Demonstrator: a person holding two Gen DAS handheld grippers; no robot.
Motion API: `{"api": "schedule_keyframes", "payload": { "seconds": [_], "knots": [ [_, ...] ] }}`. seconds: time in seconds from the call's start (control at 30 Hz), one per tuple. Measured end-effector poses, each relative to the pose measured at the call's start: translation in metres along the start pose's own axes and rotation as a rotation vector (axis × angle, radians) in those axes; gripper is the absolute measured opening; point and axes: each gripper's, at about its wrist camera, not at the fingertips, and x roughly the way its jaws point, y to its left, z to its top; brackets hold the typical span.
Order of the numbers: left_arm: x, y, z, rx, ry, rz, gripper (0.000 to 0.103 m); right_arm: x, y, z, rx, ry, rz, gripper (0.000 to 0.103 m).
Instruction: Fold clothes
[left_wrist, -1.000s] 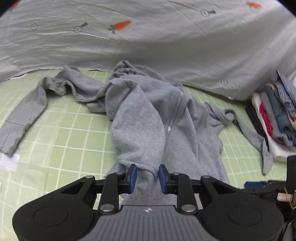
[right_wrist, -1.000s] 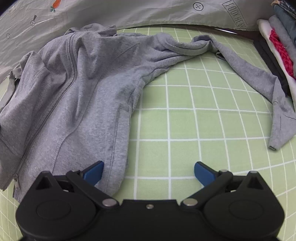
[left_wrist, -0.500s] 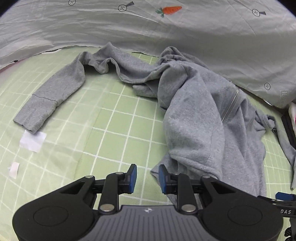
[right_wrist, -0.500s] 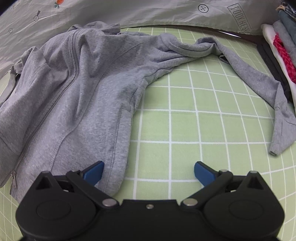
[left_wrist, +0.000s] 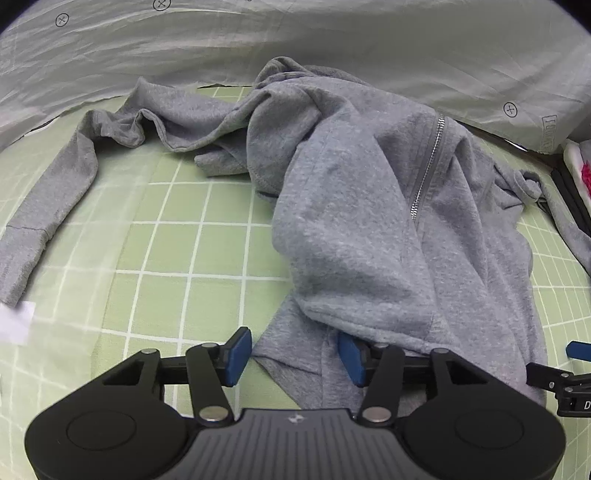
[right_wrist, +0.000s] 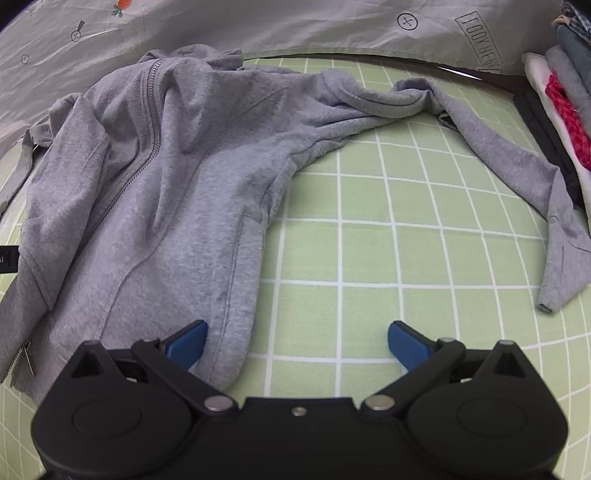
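Observation:
A grey zip-up hoodie (left_wrist: 369, 221) lies rumpled on the green checked mat (left_wrist: 184, 240), one front panel folded over the other. Its left sleeve (left_wrist: 48, 206) stretches out to the left. My left gripper (left_wrist: 294, 356) is low over the bottom hem; its jaws are opening, with hem fabric lying loose between the blue pads (left_wrist: 238, 356). In the right wrist view the hoodie (right_wrist: 166, 203) fills the left half and its other sleeve (right_wrist: 517, 177) runs off to the right. My right gripper (right_wrist: 297, 345) stands wide open, its left pad beside the hem corner.
A pale sheet (left_wrist: 295, 37) with small prints is bunched along the back of the mat. A stack of folded clothes (right_wrist: 561, 110) sits at the right edge. A white paper scrap (left_wrist: 14, 321) lies at the far left. The mat (right_wrist: 406, 240) shows bare to the right of the hoodie.
My left gripper has sunk toward the mat and shifted along the hoodie; its jaws, narrow on the hem before, now stand wider apart. The right gripper has not moved.

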Motion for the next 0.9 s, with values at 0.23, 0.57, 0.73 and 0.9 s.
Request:
{"api": "schedule_keyframes", "payload": {
  "seconds": [0.23, 0.57, 0.73, 0.9],
  "knots": [
    [-0.010, -0.003, -0.008, -0.018, -0.039, -0.047, 0.010, -0.001, 0.002, -0.005, 0.004, -0.027, -0.011, 0.103],
    [-0.109, 0.044, -0.058, -0.121, -0.120, 0.064, 0.006, -0.004, 0.003, -0.013, 0.025, -0.063, -0.031, 0.103],
    [-0.141, 0.085, -0.088, -0.249, -0.118, 0.214, 0.000, -0.005, 0.005, -0.018, 0.051, -0.073, -0.053, 0.103],
    [-0.151, 0.128, -0.107, -0.408, -0.099, 0.187, 0.001, -0.009, 0.008, -0.023, 0.103, -0.065, -0.080, 0.103]
  ]
}}
